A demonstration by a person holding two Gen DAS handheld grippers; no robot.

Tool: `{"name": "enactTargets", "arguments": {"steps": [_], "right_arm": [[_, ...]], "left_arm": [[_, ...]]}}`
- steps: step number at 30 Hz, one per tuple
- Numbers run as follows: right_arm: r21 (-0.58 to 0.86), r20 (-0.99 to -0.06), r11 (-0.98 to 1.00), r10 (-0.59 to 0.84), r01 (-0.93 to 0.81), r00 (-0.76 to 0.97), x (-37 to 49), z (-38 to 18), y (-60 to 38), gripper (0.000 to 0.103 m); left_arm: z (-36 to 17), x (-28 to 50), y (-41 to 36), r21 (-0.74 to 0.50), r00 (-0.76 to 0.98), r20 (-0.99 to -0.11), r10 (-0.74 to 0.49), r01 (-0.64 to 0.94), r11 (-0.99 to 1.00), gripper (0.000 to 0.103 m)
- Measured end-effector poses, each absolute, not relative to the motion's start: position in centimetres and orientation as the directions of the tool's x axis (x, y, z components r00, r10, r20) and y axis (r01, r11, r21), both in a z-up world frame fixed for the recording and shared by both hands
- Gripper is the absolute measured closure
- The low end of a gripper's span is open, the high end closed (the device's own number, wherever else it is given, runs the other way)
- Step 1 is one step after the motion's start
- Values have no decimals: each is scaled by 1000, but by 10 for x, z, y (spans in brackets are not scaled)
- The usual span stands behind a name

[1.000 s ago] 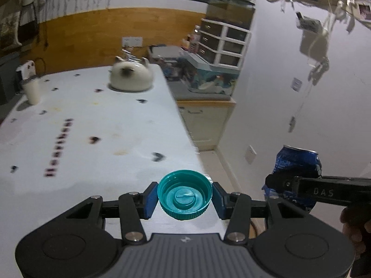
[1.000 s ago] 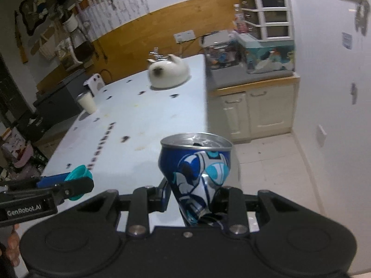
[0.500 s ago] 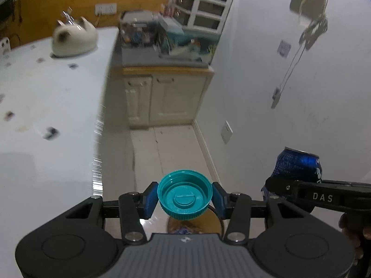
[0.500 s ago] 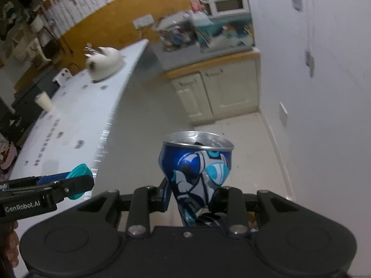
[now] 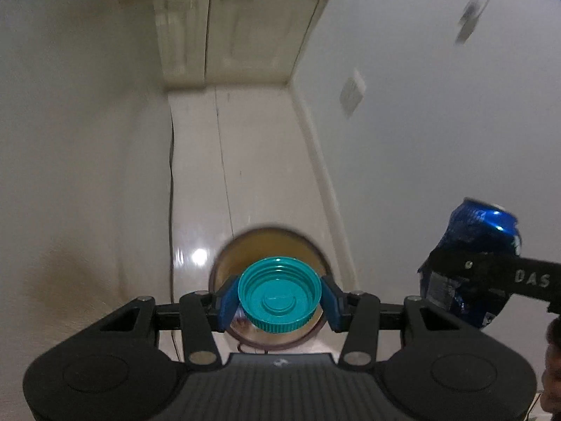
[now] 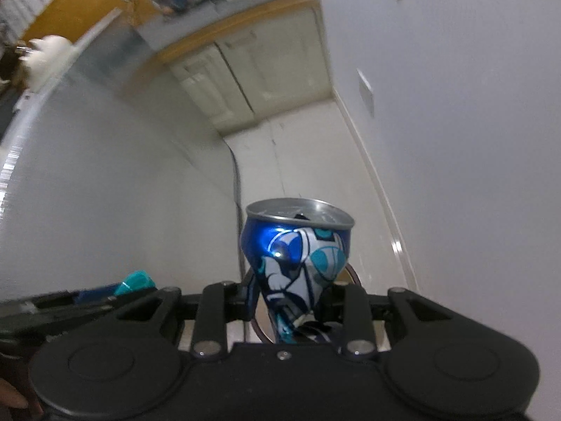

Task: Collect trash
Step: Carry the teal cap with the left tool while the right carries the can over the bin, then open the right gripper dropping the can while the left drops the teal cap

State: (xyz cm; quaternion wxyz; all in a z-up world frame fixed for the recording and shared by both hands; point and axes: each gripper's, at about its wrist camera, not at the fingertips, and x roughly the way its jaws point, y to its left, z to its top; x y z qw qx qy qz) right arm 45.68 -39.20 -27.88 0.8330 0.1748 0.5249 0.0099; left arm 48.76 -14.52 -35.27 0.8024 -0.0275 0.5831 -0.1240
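Left wrist view shows the left gripper (image 5: 279,294) clamped on a teal bottle cap (image 5: 279,294) directly above a round floor bin (image 5: 268,242), apparently positioned for dropping, while the right gripper (image 6: 291,303) squeezes a dented blue can (image 6: 298,256) alongside.

Both pictures are dimly and evenly lit with a cool grey cast, and a small white glare spot sits on the glossy pale tiled floor (image 5: 200,256) in the left wrist view. Motion blur smears the cream cupboard doors (image 5: 224,31) and the clutter along the orange wall (image 6: 70,3), while the teal ribbed plastic cap (image 5: 279,293) and the dented blue aluminium can (image 6: 298,259), which shows a bright highlight, stay sharp. Fisheye distortion bows straight lines towards the edges, and black vignetting fills the corners.
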Motion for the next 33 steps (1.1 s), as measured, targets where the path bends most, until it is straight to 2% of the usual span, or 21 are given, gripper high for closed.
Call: {"name": "enactTargets", "arguments": {"steps": [7,13,18,25,29,32,33], "right_arm": [[351,-908,888,246,298,338,475,-409,-400,74],[417,-905,815,331,402,266,484,-536,-396,74],[464,-886,732,399,499,238,491,-626,-390,74],[492,-869,635,402,595,289,497,-694,-388,75],[520,-852,603,415,606,319,501,-707,-381,68],[533,-843,590,434,606,318,501,-707,-378,54],[548,-833,586,450,597,322,500,-704,-377,45]], "left_arm": [[-471,520,-157,-163,242,-949,-201,167,972,53],[-559,551,-166,-110,240,-951,-195,328,938,53],[-608,568,-177,-99,214,-950,-227,486,869,53],[-643,569,-182,-107,186,-952,-244,543,833,53],[-651,564,-182,-98,182,-956,-232,549,830,53],[-652,561,-180,-92,178,-958,-224,550,830,53],[-652,560,-180,-89,177,-959,-221,552,829,53]]}}
